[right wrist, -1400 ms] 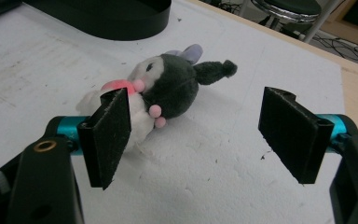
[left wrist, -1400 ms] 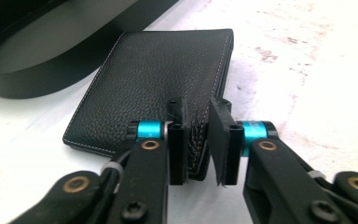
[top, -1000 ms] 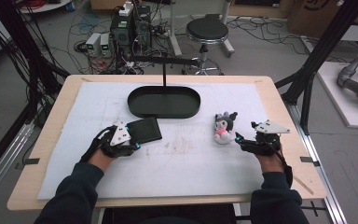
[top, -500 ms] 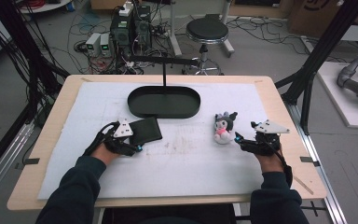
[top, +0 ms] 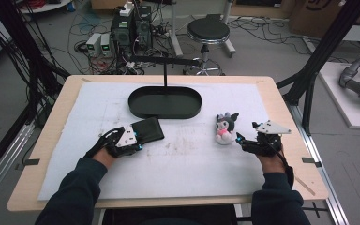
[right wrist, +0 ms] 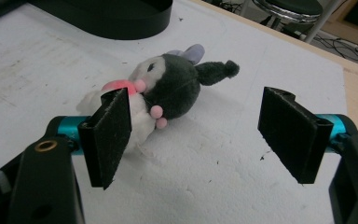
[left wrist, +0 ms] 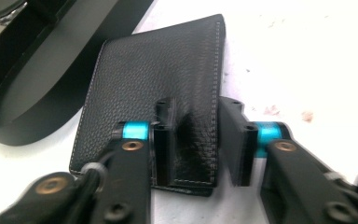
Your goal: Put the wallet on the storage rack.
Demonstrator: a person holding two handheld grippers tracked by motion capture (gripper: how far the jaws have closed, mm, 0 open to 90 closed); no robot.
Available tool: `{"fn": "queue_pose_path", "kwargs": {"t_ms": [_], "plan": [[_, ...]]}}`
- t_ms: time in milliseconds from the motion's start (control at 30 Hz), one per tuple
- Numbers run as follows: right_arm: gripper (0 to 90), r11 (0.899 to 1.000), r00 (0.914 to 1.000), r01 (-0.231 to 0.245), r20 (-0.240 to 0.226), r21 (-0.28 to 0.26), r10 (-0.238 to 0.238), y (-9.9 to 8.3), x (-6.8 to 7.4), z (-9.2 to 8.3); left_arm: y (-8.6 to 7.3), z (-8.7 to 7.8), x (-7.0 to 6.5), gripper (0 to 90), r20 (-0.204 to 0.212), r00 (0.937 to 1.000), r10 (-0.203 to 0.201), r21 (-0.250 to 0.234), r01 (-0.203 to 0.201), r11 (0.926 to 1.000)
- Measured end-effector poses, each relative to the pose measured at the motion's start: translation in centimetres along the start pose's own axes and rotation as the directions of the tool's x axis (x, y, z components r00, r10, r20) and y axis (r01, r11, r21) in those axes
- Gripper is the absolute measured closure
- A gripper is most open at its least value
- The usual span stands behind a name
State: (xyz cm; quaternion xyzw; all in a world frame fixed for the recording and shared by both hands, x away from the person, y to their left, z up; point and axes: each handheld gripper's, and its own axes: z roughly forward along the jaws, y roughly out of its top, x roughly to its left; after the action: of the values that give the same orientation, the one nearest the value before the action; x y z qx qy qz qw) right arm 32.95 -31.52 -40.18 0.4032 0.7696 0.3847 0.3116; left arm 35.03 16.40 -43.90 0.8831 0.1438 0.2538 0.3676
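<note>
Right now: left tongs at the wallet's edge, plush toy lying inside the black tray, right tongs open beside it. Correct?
One error: the plush toy lies on the white mat, outside the black tray, as the high view shows. Left tongs at the wallet edge and right tongs open both hold.

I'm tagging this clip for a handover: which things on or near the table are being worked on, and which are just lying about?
In hand:
left gripper, jaws astride the black wallet corner
right gripper, open beside the plush toy
probably the black tray

Lying about:
stool
computers and floor cables
</note>
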Motion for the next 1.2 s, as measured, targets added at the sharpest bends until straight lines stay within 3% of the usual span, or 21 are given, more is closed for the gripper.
{"fn": "queue_pose_path", "kwargs": {"t_ms": [100, 267, 467, 567, 633, 700, 767, 967, 1033, 1100, 1200], "plan": [[26.1, 1.0, 1.0, 0.0, 0.0, -0.001, 0.0, 0.0, 0.0, 0.0, 0.1, -0.5, 0.2, 73.9, -0.003, 0.9996, -0.027, -0.026, 0.027, 0.9993], [26.1, 1.0, 1.0, 0.0, 0.004, -0.004, 0.0, 0.0, 0.0, 0.0, 0.3, -1.3, 0.7, 76.9, -0.008, 0.9939, -0.11, -0.075, 0.109, 0.9912], [26.2, 1.0, 1.0, 0.001, 0.009, -0.006, -0.001, 0.0, 0.0, 0.0, 0.9, -2.4, 1.6, 80.5, 0.006, 0.9726, -0.232, -0.134, 0.231, 0.9637], [26.1, 1.0, 0.9999, -0.006, 0.009, -0.008, 0.006, 0.0, 0.0, -0.1, 1.3, -3.1, 2.2, 81.3, 0.022, 0.9516, -0.306, -0.157, 0.306, 0.939], [26.2, 1.0, 0.9999, -0.005, 0.01, -0.008, 0.006, 0.0, -0.1, -0.1, 1.5, -3.7, 2.6, 81.4, 0.042, 0.9332, -0.357, -0.168, 0.359, 0.9181], [26.2, 1.0, 0.9999, -0.009, 0.01, -0.01, 0.009, 0.0, -0.1, -0.2, 1.6, -4.3, 2.9, 81.7, 0.068, 0.9101, -0.409, -0.188, 0.414, 0.8906], [26.1, 1.0, 0.9999, -0.008, 0.012, -0.017, 0.009, 0.0, -0.1, -0.3, 1.7, -4.9, 3.2, 82.0, 0.094, 0.8884, -0.449, -0.19, 0.459, 0.8679], [26.2, 1.0, 0.9998, -0.018, 0.012, -0.02, 0.018, 0.0, -0.2, -0.4, 2.6, -7.0, 4.1, 83.3, 0.137, 0.8603, -0.491, -0.173, 0.509, 0.8432], [26.2, 1.0, 0.9998, -0.016, 0.012, -0.02, 0.017, 0.0, -0.2, -0.4, 2.6, -7.6, 4.3, 85.4, 0.126, 0.8595, -0.495, -0.16, 0.51, 0.8448], [26.1, 1.0, 0.9998, -0.014, 0.012, -0.02, 0.014, 0.0, -0.2, -0.4, 2.2, -7.9, 4.4, 85.7, 0.136, 0.8491, -0.511, -0.153, 0.527, 0.836], [26.1, 1.0, 0.9998, -0.014, 0.01, -0.02, 0.015, 0.0, -0.2, -0.5, 1.2, -8.2, 4.3, 85.7, 0.128, 0.8423, -0.524, -0.153, 0.538, 0.8286]]}}
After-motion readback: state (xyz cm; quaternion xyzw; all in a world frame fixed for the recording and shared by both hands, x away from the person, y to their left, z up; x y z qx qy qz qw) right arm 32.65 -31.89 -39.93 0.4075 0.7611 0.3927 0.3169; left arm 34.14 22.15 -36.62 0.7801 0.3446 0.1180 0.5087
